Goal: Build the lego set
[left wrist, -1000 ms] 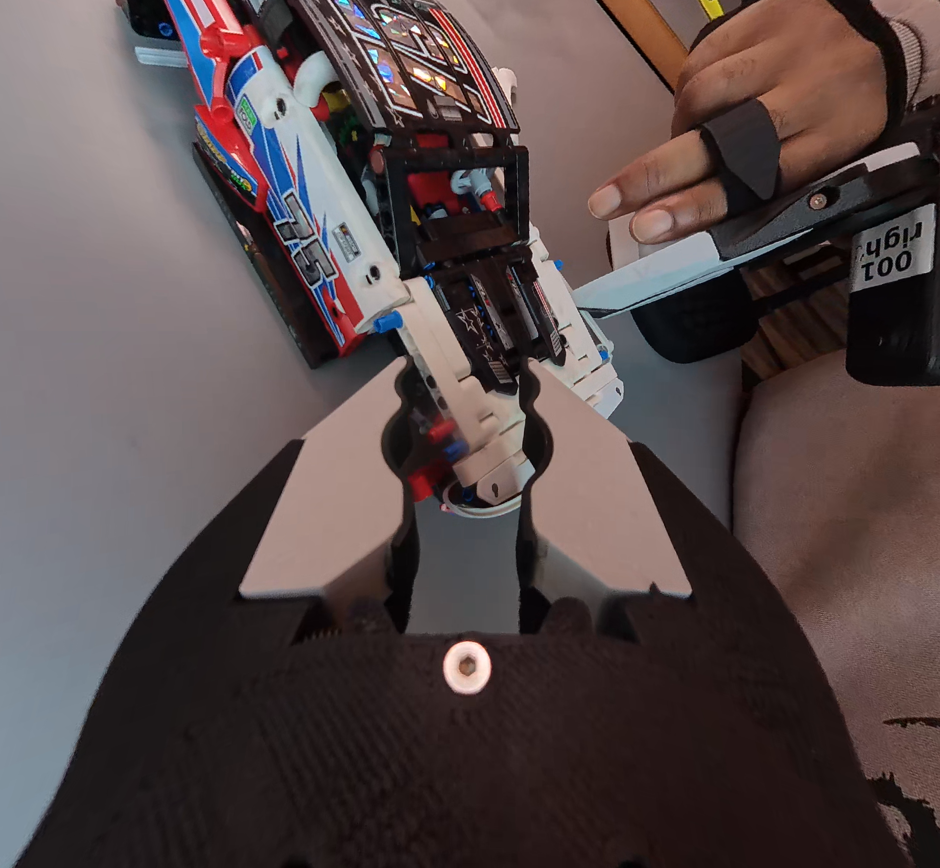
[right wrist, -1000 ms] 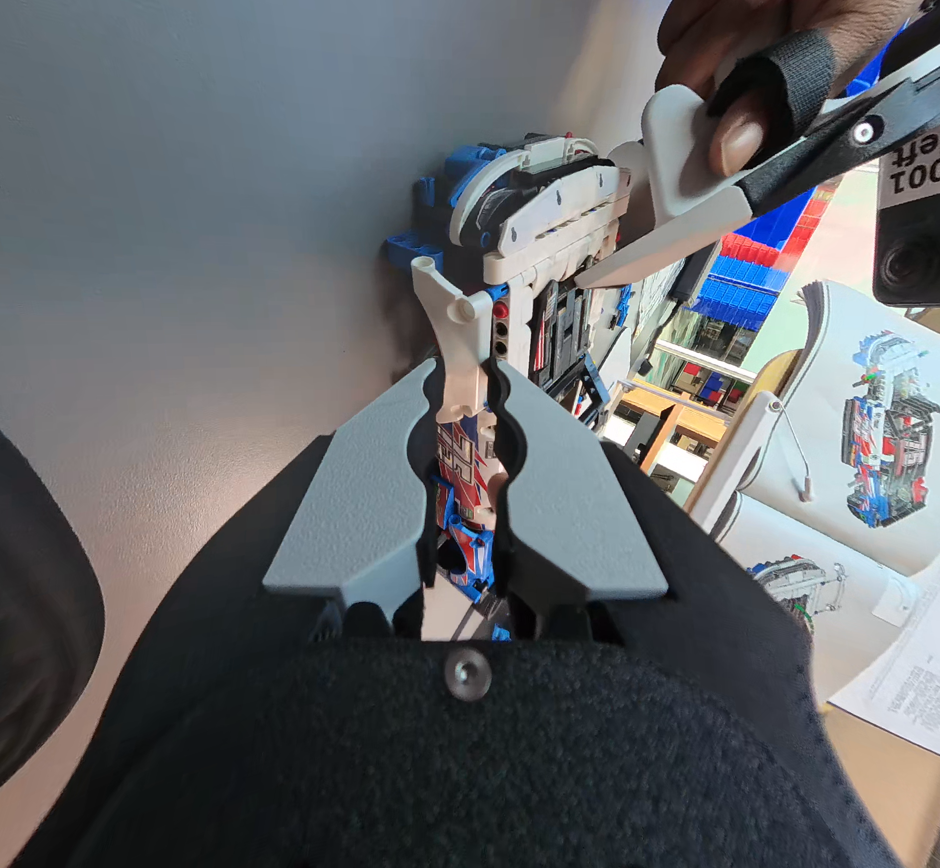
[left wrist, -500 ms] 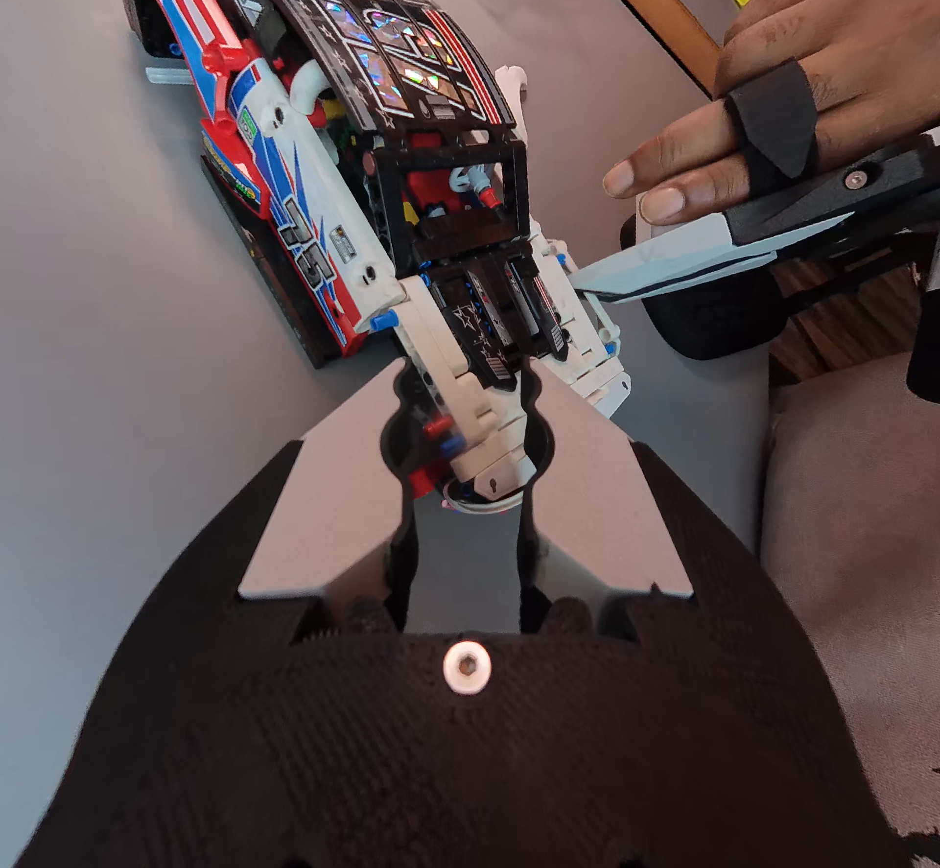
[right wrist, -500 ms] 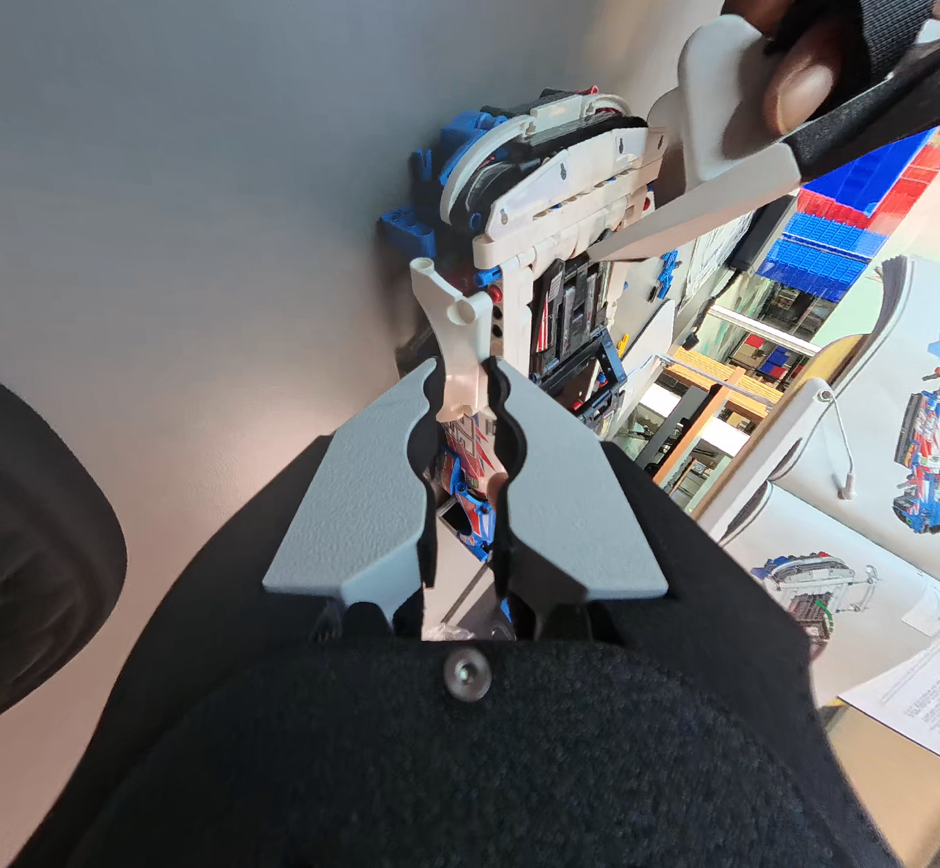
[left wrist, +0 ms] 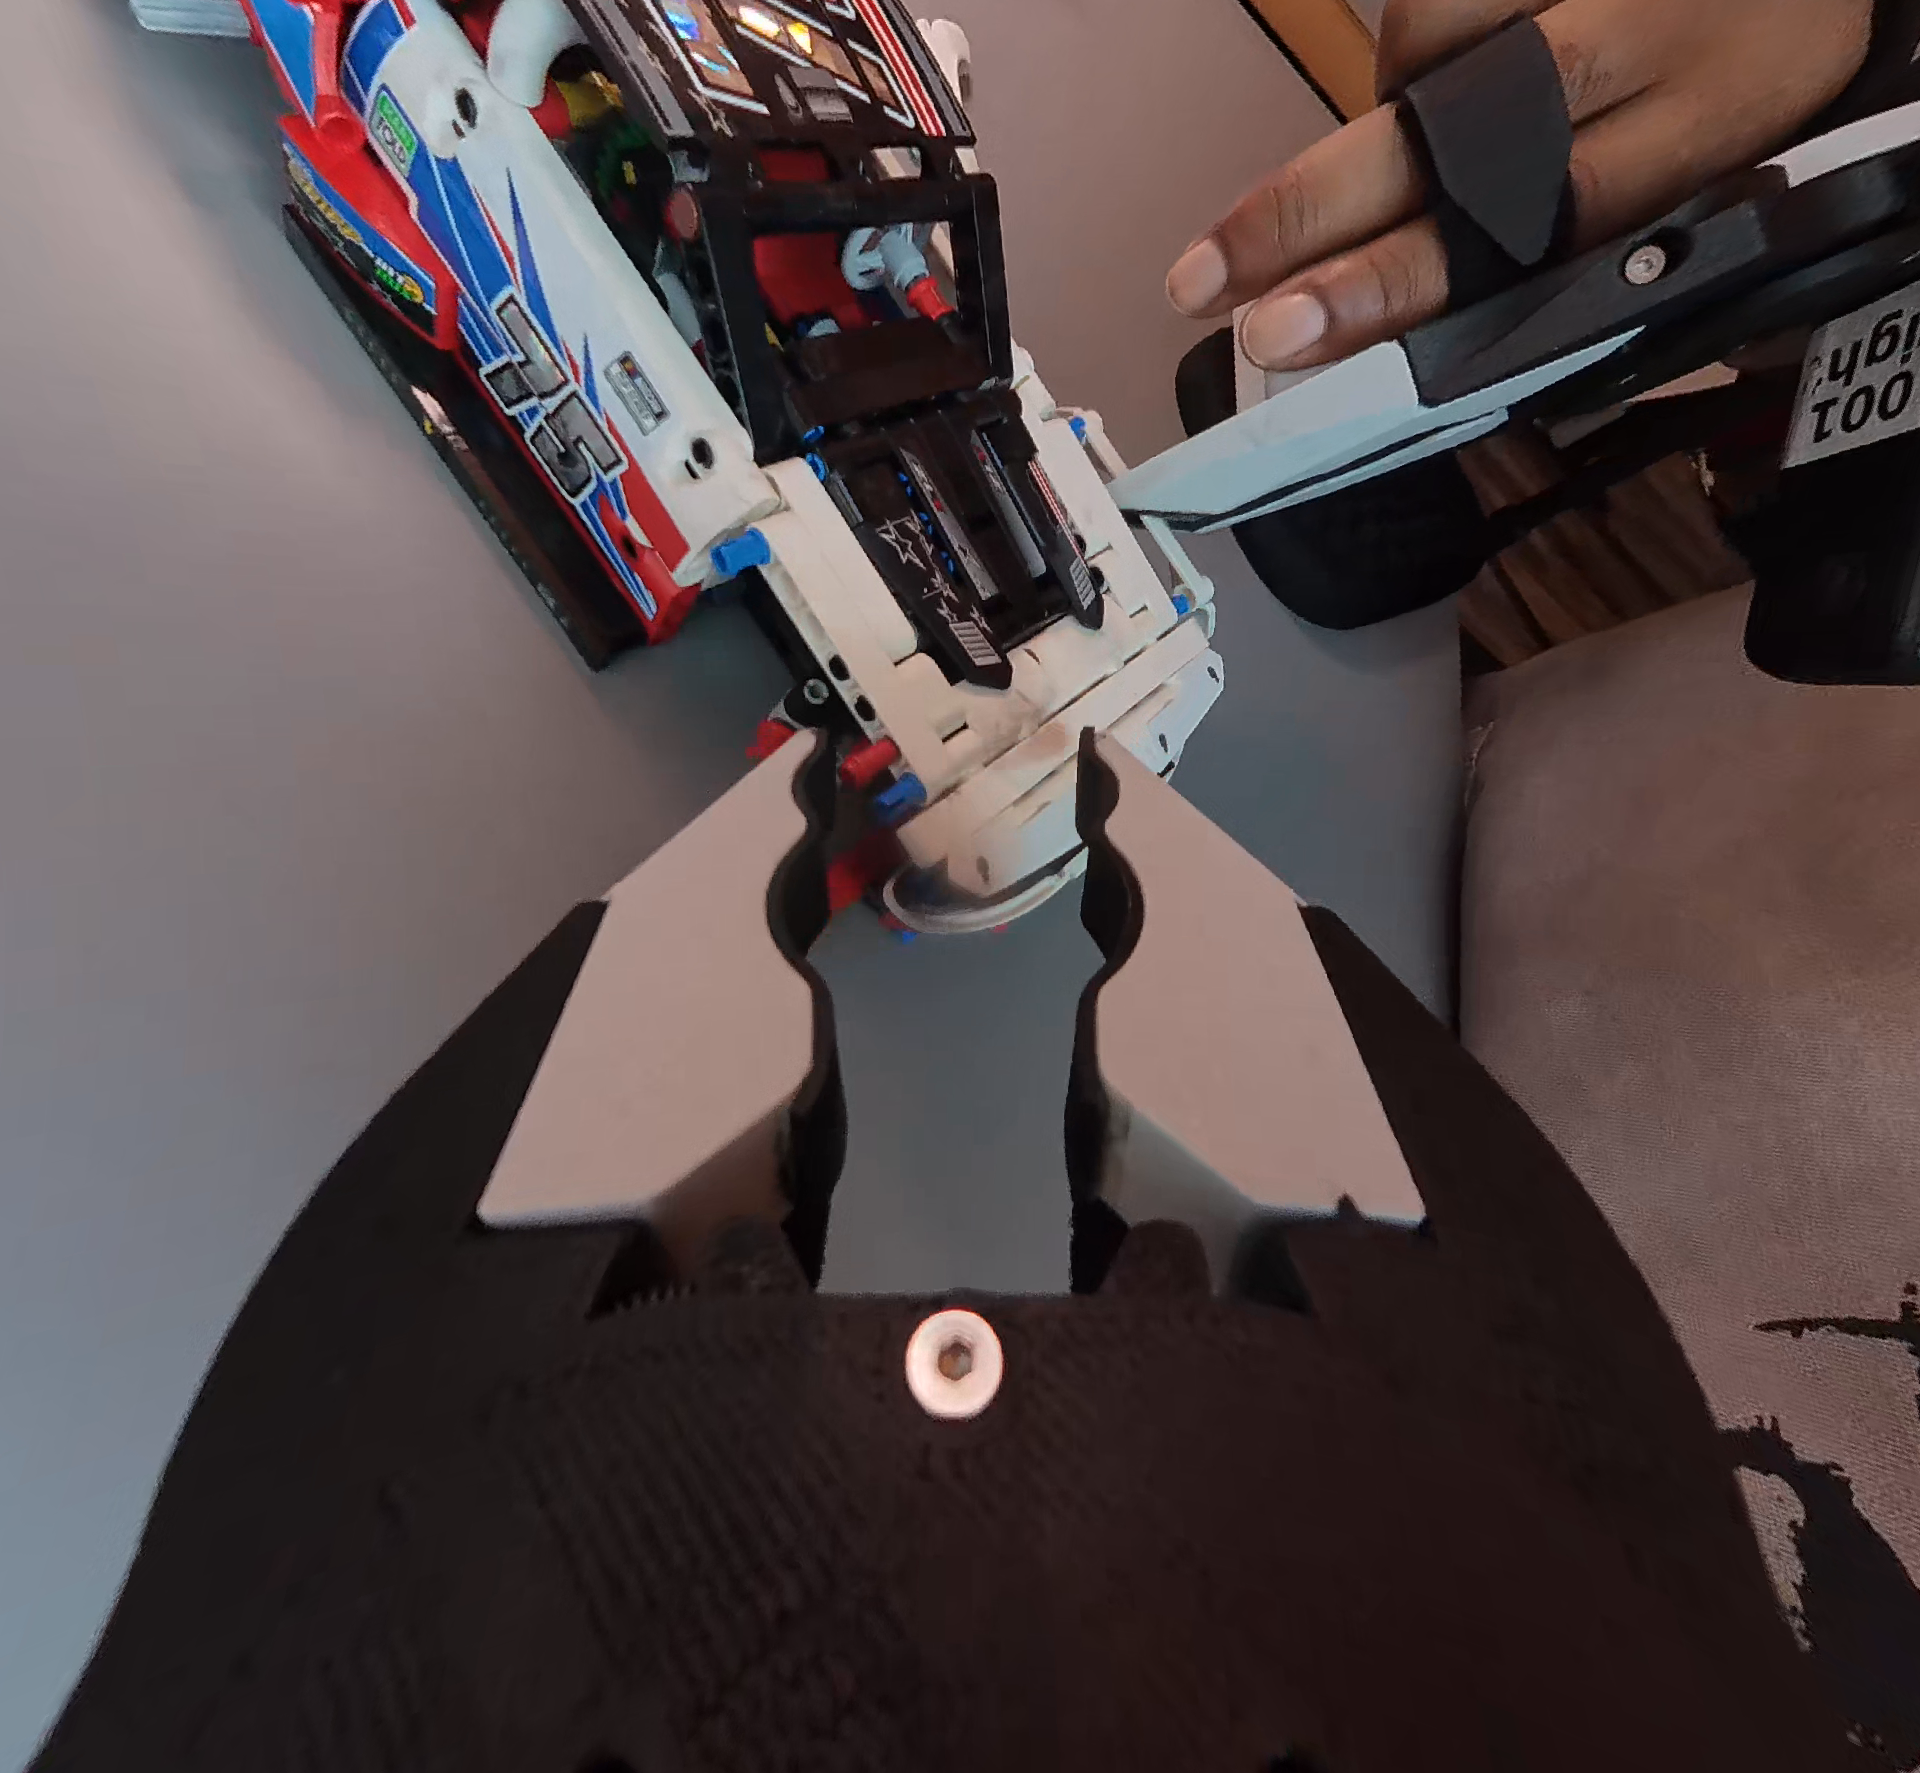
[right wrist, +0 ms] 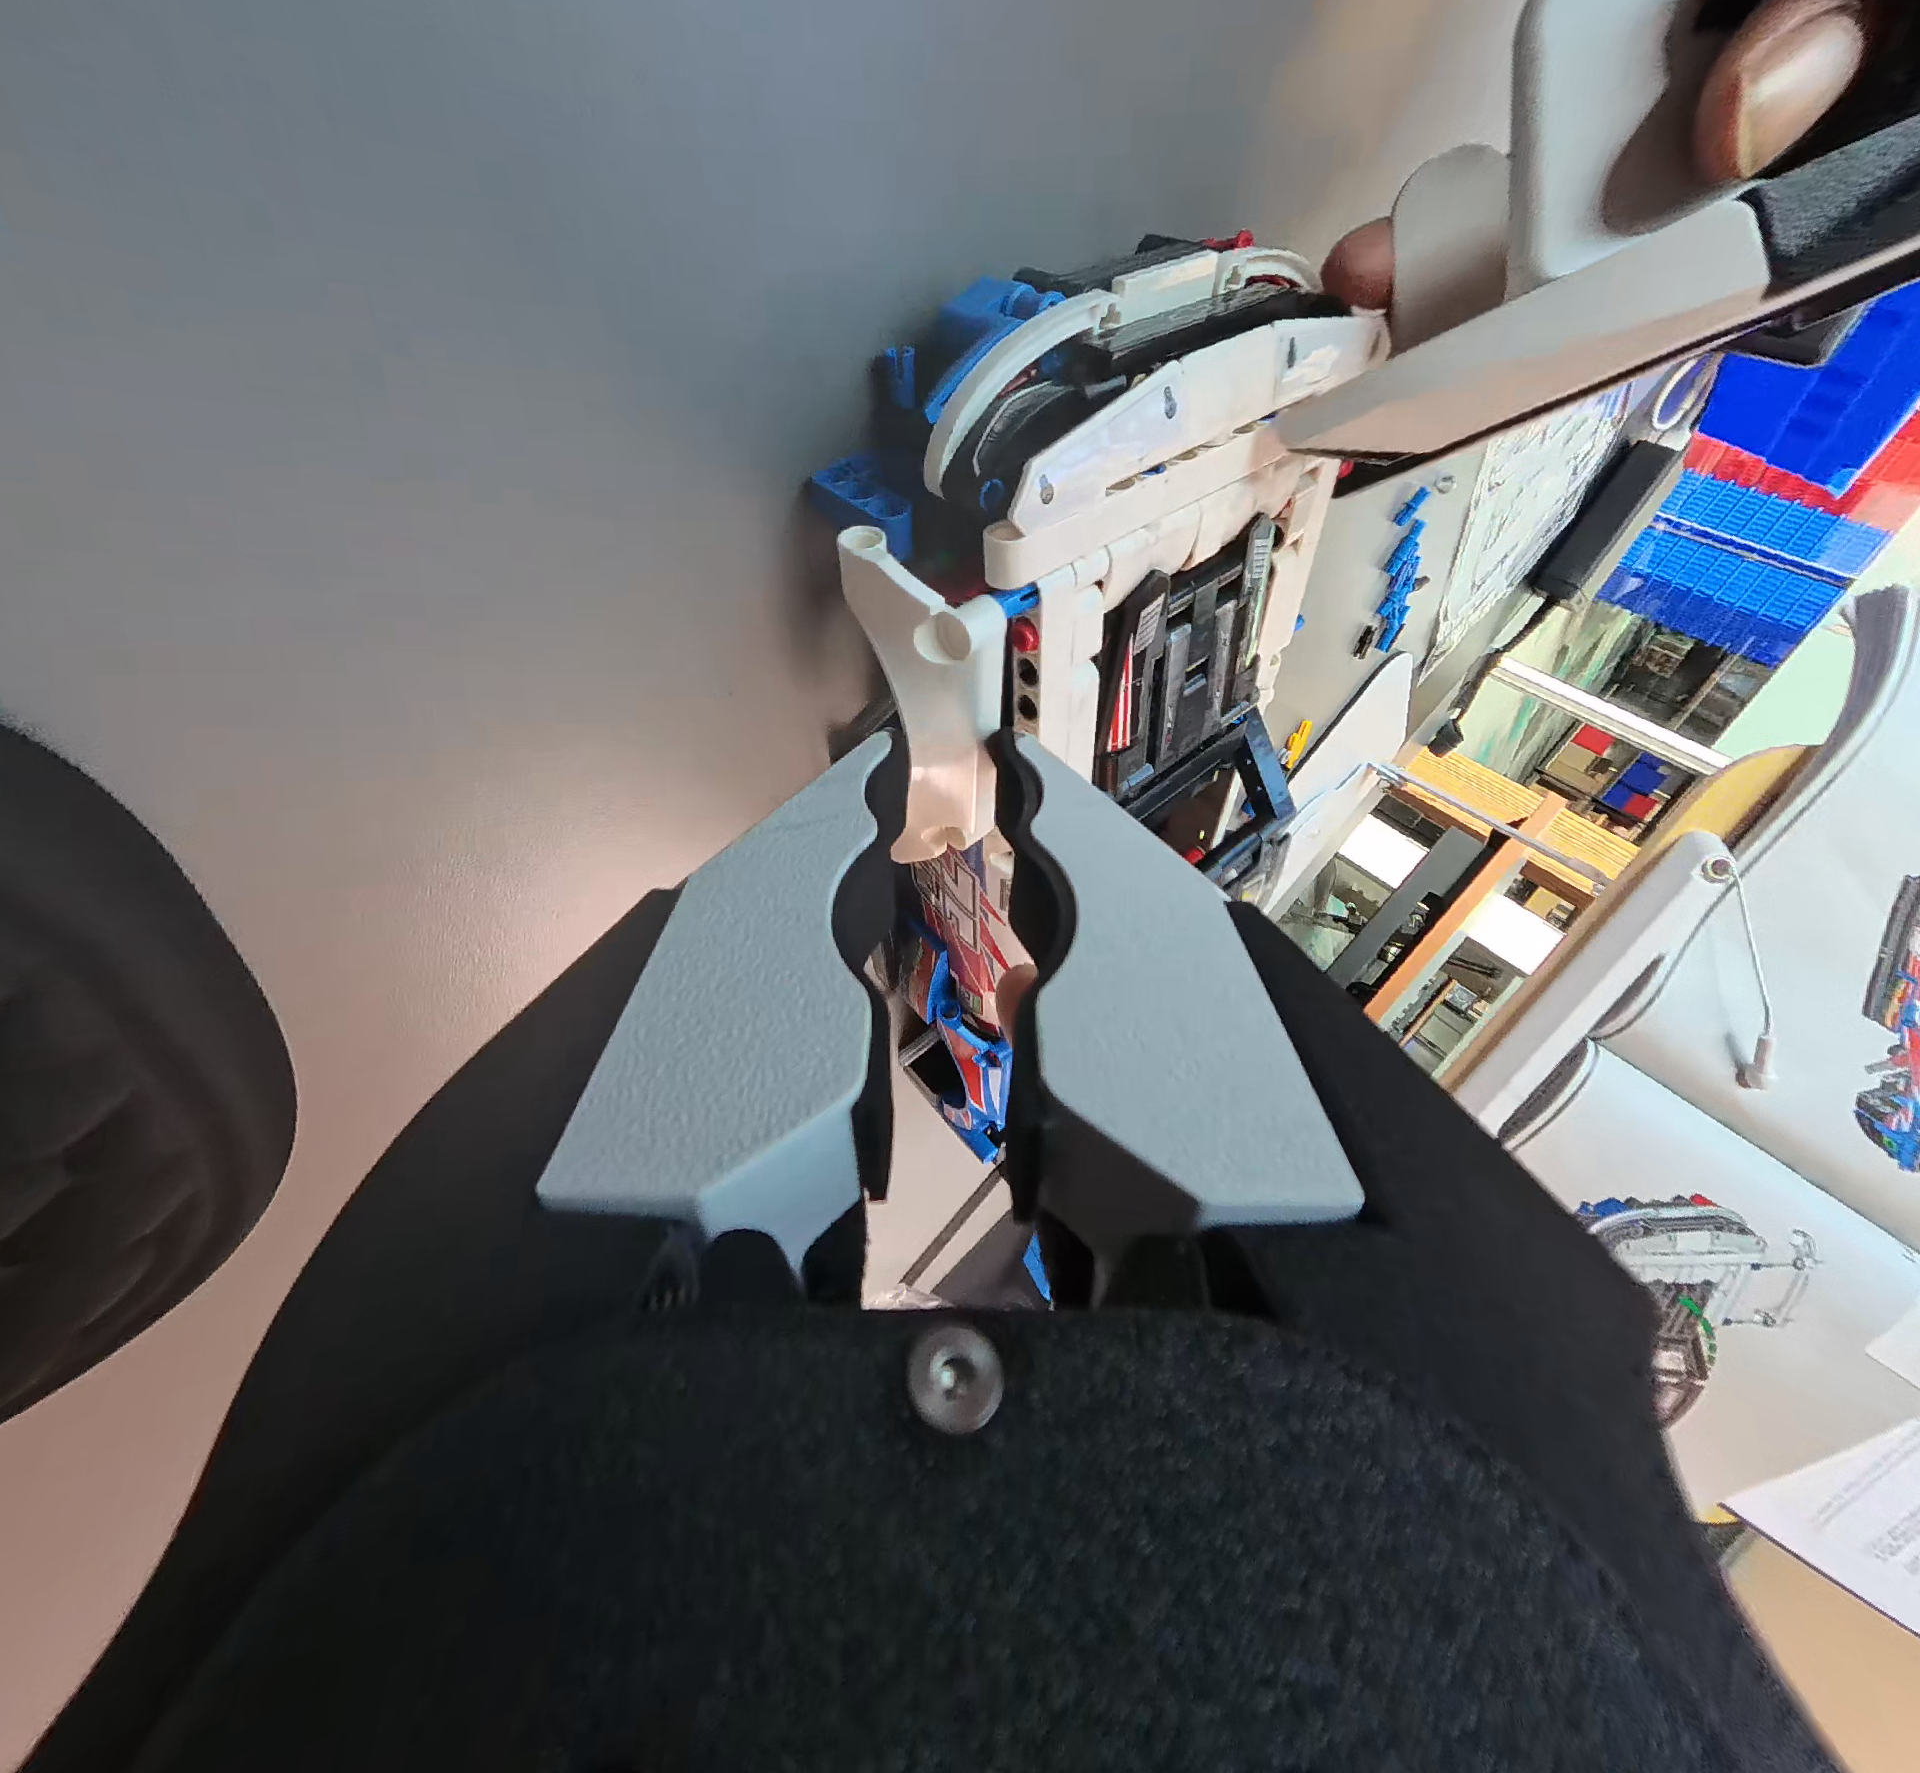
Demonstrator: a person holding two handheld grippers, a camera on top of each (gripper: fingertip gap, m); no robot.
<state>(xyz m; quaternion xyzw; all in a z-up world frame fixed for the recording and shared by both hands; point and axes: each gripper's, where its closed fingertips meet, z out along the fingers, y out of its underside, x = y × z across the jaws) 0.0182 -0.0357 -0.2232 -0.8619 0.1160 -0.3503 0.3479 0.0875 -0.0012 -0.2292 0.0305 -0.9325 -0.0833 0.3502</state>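
- Left gripper (left wrist: 951,757): drawn back along the lego race car (left wrist: 582,352), whose white tail end now sits shallower between the fingertips than a second ago; gap unchanged, so cannot tell whether pinching or merely straddling.
- Right gripper (right wrist: 945,747): clenched on a white curved panel (right wrist: 940,684), held at the tips against the car's rear corner, beside a red pin.
- Probably means less bracing for pressing the panel home; car lying on the grey table (left wrist: 260,788).
- Far beyond the right jaws, to their right: stacked blue and red bins (right wrist: 1766,518), contents not discernible.
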